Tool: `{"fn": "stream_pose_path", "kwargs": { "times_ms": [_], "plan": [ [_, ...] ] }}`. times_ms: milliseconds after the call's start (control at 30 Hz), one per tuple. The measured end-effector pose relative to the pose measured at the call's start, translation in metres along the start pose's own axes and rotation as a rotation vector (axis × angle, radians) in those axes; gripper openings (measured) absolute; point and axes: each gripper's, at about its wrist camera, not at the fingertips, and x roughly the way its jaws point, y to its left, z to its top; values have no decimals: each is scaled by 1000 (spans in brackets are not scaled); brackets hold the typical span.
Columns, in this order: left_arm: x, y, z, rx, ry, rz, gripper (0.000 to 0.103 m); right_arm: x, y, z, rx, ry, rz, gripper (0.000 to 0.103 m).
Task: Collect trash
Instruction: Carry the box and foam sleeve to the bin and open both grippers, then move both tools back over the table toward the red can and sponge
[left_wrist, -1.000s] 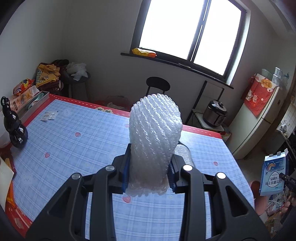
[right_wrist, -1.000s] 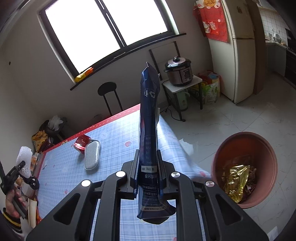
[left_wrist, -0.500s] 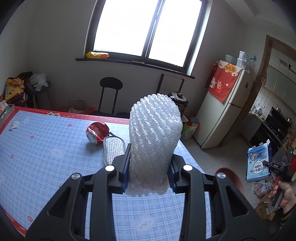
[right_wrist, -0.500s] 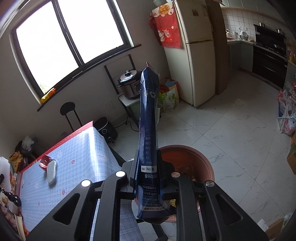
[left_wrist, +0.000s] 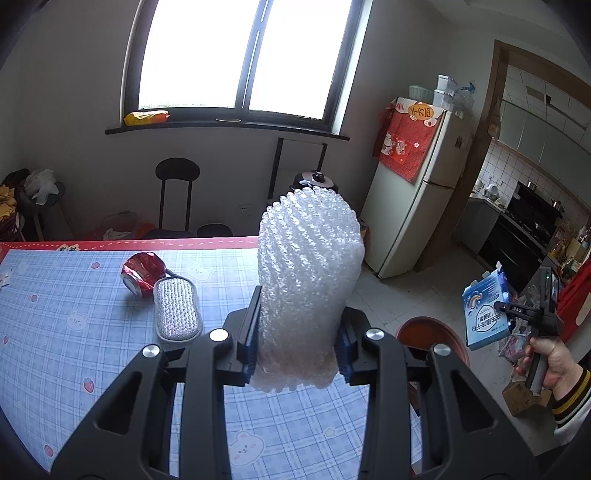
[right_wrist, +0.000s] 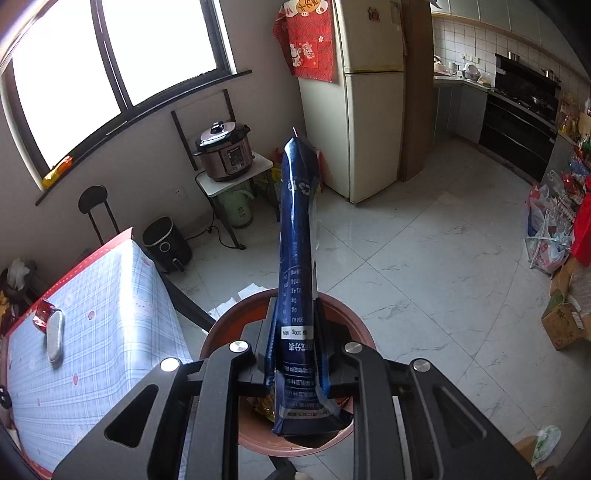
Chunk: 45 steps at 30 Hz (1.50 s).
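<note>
The left gripper (left_wrist: 295, 343) squeezes a white foam net (left_wrist: 308, 291) above the table (left_wrist: 74, 332). The right gripper (right_wrist: 295, 354) is opening, seemingly freeing the blue packet (right_wrist: 297, 280) over the bin (right_wrist: 354, 325).

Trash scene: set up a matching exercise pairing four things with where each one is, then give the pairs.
Things:
1. white foam net sleeve
2. dark blue snack packet
3. crushed red can
4. yellow wrapper

Places:
A. on the windowsill
B. in the left claw
C. on the checked tablecloth, beside the grey sponge
D. between the opening right claw's fingers, over the brown tub

Pairs: 1-B, 2-D, 3-C, 4-A
</note>
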Motion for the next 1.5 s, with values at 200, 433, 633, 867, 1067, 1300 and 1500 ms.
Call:
{"fn": "stream_pose_path", "kwargs": {
  "times_ms": [200, 433, 633, 867, 1067, 1300, 1500],
  "plan": [
    [11, -15, 4, 39, 14, -51, 36, -31, 8, 7, -30, -85, -14, 79],
    [34, -51, 9, 101, 37, -157, 36, -79, 0, 3, 7, -160, -48, 97],
    [71, -102, 2, 159, 94, -286, 37, -107, -20, -10, 59, -171, -82, 97],
    [123, -193, -8, 234, 169, -456, 37, -125, -50, -27, 91, -160, -133, 97],
    [159, -266, -11, 275, 184, -573, 64, -132, -75, -37, 133, -154, -159, 97],
    [150, -277, 1, 284, 114, -563, 96, -136, -81, -44, 150, -165, -145, 97],
    [128, -225, 11, 277, 94, -416, 97, -132, -70, -43, 146, -178, -79, 97]
  ]
}}
